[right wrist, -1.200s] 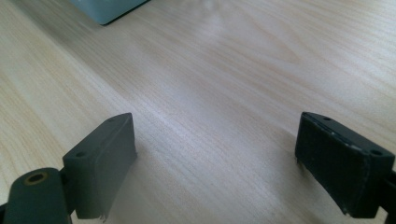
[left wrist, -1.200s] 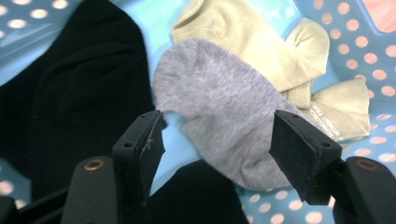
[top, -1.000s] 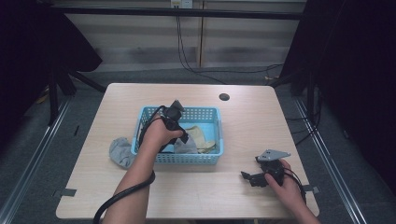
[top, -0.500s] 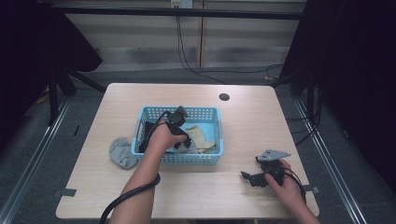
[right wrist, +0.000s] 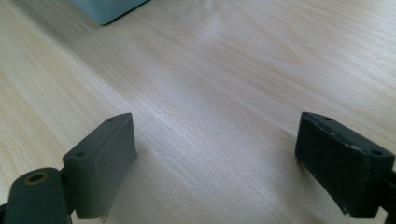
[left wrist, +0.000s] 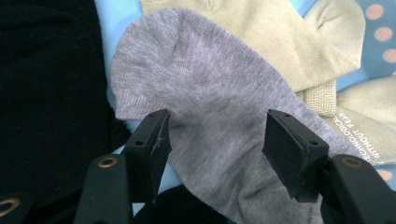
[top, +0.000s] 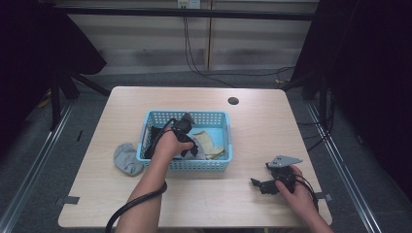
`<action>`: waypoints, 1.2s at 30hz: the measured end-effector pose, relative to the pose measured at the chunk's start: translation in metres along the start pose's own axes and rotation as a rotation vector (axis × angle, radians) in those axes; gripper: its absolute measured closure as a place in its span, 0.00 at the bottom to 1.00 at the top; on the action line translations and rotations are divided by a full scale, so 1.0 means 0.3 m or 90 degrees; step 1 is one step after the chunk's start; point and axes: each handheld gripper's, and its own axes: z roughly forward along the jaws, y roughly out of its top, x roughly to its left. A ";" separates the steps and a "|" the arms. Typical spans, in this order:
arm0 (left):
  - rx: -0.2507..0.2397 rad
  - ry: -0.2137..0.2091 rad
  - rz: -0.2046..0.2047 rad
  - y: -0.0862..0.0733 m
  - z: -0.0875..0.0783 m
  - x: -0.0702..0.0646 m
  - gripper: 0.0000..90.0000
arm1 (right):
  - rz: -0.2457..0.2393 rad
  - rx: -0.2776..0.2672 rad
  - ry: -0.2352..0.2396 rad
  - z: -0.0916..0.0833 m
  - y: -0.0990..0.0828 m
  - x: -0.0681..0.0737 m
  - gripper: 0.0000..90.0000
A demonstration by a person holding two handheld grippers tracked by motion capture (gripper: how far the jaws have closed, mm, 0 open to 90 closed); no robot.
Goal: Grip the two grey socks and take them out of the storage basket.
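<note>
Landmark: blue basket (top: 216, 165), a slotted plastic tray at the middle of the wooden table (top: 272, 121).
Grey sock, in basket: grey sock (left wrist: 219, 116) lies flat on the basket floor, its rounded toe pointing away from the camera in the left gripper view; it partly overlaps a beige sock (left wrist: 275, 42) and borders a black garment (left wrist: 46, 93).
Grey sock, outside basket: a second grey sock (top: 127, 158) lies crumpled on the table, just beside the basket's left wall.
Beige socks: at the basket's right half (top: 209, 143), one carrying printed lettering near its cuff.
Black garment: at the basket's left half, touching the in-basket grey sock along its edge.
Left gripper: left gripper (left wrist: 217, 135) reaches down into the basket, held by the left hand (top: 167, 144); its jaws stand apart on either side of the grey sock's middle and have just been closing in. The sock lies between them, not yet pinched.
Right gripper: right gripper (right wrist: 215, 154) rests low over bare table, well to the right of the basket and nearer the person, held by the right hand (top: 296, 187); jaws wide apart with nothing between them.
Table hole: a dark round grommet (top: 233, 101) beyond the basket's far right corner.
</note>
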 end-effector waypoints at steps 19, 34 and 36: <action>0.043 0.020 0.018 0.005 0.012 -0.019 0.95 | 0.003 0.002 0.001 -0.001 0.000 0.001 0.13; 0.016 -0.004 0.009 0.016 -0.121 0.002 0.96 | -0.001 -0.001 0.001 0.000 0.000 0.000 0.13; 0.009 -0.004 0.006 0.016 -0.141 0.009 0.96 | 0.000 0.000 0.000 0.000 0.000 0.000 0.13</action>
